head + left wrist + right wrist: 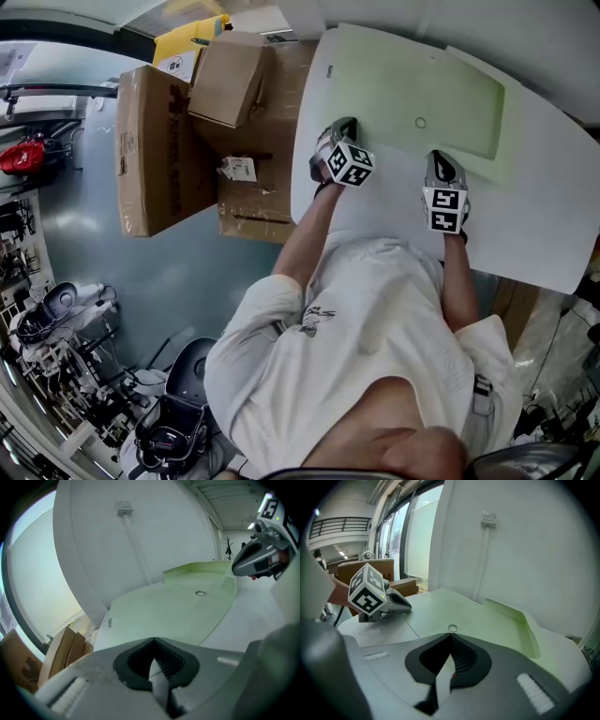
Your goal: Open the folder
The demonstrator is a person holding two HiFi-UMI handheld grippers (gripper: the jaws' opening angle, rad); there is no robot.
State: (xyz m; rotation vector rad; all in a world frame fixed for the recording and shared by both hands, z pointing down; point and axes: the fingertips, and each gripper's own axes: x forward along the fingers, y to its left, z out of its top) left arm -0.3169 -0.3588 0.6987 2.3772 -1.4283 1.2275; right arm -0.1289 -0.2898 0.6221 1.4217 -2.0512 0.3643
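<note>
Wall (525, 550) behind folder (412, 94), boxes (187, 131) left of table (544, 187)

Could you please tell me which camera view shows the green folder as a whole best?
The head view: the folder lies on the white table with nearly its whole outline visible from above. The left gripper view and the right gripper view each show it foreshortened, its near edge hidden behind the jaws.

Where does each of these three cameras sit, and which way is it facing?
Head view: on the person's head, looking down at the green folder on the white table; shows torso, arms, left gripper, right gripper.
Left gripper view: on the left gripper, facing across the folder toward the wall; shows its shut jaws.
Right gripper view: on the right gripper, also facing the wall; its shut jaws.
Shared: both gripper views catch the folder's ring.
</note>
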